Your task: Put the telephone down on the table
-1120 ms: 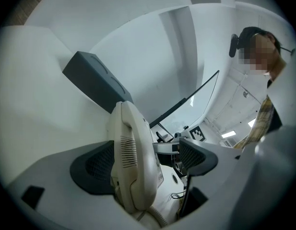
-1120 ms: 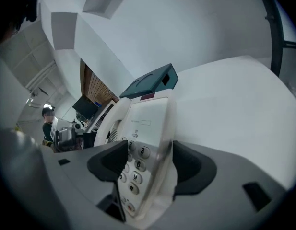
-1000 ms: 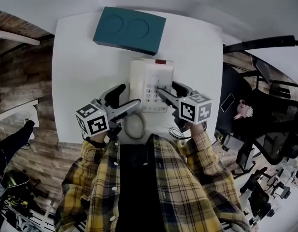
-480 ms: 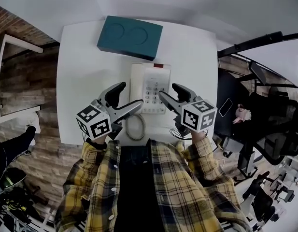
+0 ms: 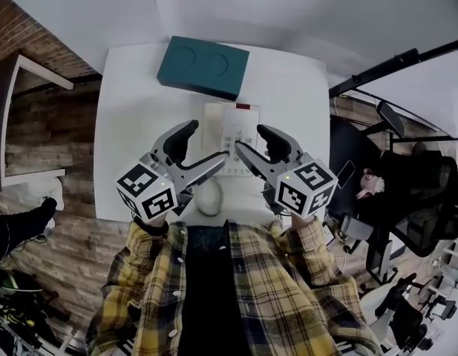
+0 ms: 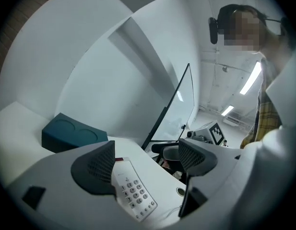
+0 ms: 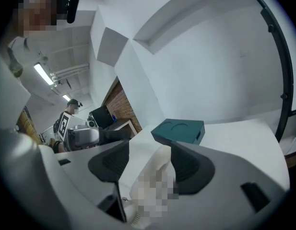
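A white desk telephone (image 5: pixel 232 121) lies flat on the white table (image 5: pixel 132 147), handset along its left side and keypad to the right. Its coiled cord (image 5: pixel 208 197) loops at the near table edge. My left gripper (image 5: pixel 206 143) hovers above the phone's near left corner, open, with nothing between its fingers. My right gripper (image 5: pixel 249 139) hovers above the near right part, also open. In the left gripper view the keypad (image 6: pixel 133 190) shows below the left gripper (image 6: pixel 145 162). In the right gripper view the handset (image 7: pixel 155 176) shows beyond the parted jaws of the right gripper (image 7: pixel 150 166).
A teal box (image 5: pixel 203 67) with two round recesses lies behind the phone near the table's far edge. A black office chair (image 5: pixel 414 199) stands to the right. A white shelf frame (image 5: pixel 21 124) and wood floor are to the left. A white wall runs behind the table.
Both grippers have risen off the phone and come closer together; the right one has left the keypad. The phone stays flat on the table.
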The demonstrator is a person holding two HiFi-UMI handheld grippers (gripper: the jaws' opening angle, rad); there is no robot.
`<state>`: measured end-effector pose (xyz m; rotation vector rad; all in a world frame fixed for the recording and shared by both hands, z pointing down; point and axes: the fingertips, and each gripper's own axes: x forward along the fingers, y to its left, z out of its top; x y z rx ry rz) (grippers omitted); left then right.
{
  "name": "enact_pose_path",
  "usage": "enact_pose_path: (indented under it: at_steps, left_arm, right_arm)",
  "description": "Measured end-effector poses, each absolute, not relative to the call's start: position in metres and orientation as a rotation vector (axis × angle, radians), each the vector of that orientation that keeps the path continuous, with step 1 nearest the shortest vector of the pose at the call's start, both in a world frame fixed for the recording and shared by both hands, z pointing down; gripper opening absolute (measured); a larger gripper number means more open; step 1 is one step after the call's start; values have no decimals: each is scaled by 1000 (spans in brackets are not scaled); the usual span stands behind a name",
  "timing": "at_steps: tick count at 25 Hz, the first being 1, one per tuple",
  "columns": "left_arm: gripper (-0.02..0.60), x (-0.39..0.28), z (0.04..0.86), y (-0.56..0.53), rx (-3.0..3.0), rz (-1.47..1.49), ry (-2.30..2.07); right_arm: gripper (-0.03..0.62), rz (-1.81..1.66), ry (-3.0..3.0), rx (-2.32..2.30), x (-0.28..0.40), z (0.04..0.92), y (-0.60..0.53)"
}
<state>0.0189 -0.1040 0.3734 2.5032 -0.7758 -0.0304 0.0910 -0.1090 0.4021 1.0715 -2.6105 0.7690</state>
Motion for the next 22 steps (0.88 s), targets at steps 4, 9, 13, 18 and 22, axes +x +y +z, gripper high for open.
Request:
enact_pose_path:
  at_steps: [4, 9, 13, 18, 22]
  left_arm:
    - [414, 18, 353, -102, 2529, -7, -839]
    - [343, 19, 322, -95, 2567, -47, -885]
    - [193, 26, 300, -86, 2662, -50, -892]
    - [144, 37, 283, -73, 2761, -27, -847]
    - [123, 45, 272, -64, 2833, -34, -797]
  right_arm:
    - [261, 665, -2679, 1089, 85, 372, -103]
    - [167, 530, -2753, 1143, 88, 338, -95]
    - [117, 442, -2801, 1154, 86, 316, -88]
    - [77, 350, -2857, 1177, 86, 292, -81]
    - [57, 264, -2873, 1176, 84, 279, -77]
